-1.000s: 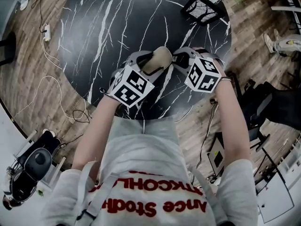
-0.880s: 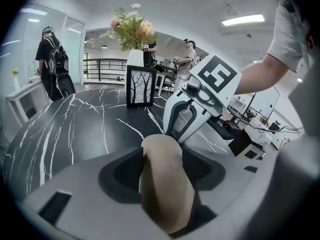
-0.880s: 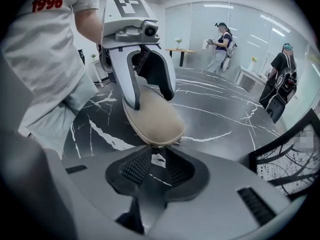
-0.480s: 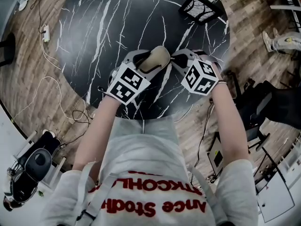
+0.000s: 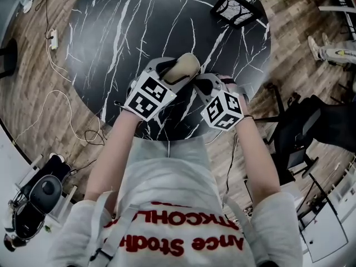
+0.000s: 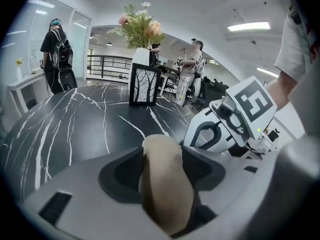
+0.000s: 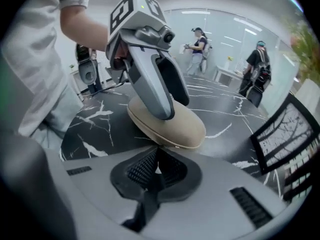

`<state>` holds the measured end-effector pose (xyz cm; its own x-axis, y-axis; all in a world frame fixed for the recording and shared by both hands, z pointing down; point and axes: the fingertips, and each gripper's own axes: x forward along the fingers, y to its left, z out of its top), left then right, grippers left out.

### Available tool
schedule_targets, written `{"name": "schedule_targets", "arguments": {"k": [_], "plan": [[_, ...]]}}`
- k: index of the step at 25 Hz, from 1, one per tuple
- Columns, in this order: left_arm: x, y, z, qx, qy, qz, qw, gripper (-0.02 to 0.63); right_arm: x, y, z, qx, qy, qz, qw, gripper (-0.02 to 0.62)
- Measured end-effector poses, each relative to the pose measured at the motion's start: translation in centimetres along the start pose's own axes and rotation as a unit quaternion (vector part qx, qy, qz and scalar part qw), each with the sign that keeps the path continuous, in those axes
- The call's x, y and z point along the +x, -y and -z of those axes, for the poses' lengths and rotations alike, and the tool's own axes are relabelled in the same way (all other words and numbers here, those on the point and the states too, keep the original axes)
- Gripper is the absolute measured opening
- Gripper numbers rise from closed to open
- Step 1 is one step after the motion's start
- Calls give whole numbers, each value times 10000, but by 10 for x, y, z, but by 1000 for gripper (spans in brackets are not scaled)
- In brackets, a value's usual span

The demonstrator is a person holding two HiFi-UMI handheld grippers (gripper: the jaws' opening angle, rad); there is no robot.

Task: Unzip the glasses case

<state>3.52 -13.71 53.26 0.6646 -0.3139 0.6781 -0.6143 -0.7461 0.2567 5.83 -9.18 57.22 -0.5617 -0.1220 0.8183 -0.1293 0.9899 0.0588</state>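
Right claw (image 7: 156,153): just closed fully at rim of beige oval glasses case (image 7: 184,129); zipper-pull pinch unconfirmed. Left claw (image 6: 163,170): clamped across case. Looked set to unzip.

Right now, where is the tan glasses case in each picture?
Head view: glasses case just above the middle.
Left gripper view: bottom middle, very close up.
Right gripper view: in the middle, pinched by the left claw.
Shared landmark: the black picture frame, at the top right in the head view, upper middle in the left gripper view, right edge in the right gripper view.
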Motion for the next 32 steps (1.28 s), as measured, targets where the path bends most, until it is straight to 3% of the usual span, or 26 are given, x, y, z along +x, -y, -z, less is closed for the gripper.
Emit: {"name": "schedule_targets", "arguments": {"k": [4, 6, 11, 14, 18, 22, 24, 32], "plan": [[-1, 0, -1, -39, 9, 69, 10000, 247, -10, 16, 2, 1298, 348, 621, 9890, 19], [-2, 0, -1, -17, -1, 34, 10000, 247, -16, 26, 0, 1642, 571, 815, 9814, 20], [-13, 1, 6, 94, -172, 11, 9998, 225, -14, 29, 1, 1508, 578, 844, 9833, 23], [-22, -2, 16, -47, -286, 107, 9995, 218, -14, 31, -1, 1470, 647, 765, 9841, 38], [-25, -5, 20, -210, -331, 234, 9990, 218, -10, 27, -4, 1392, 612, 409, 9875, 126], [-24, -5, 20, -216, -375, 314, 9986, 218, -9, 28, -3, 1231, 536, 498, 9897, 114], [-23, -5, 20, -234, -392, 325, 9984, 218, -10, 28, -2, 1155, 488, 606, 9903, 57], [-23, -6, 20, -372, -330, 330, 9982, 218, -9, 25, -4, 1357, 425, 815, 9865, 38]]}}
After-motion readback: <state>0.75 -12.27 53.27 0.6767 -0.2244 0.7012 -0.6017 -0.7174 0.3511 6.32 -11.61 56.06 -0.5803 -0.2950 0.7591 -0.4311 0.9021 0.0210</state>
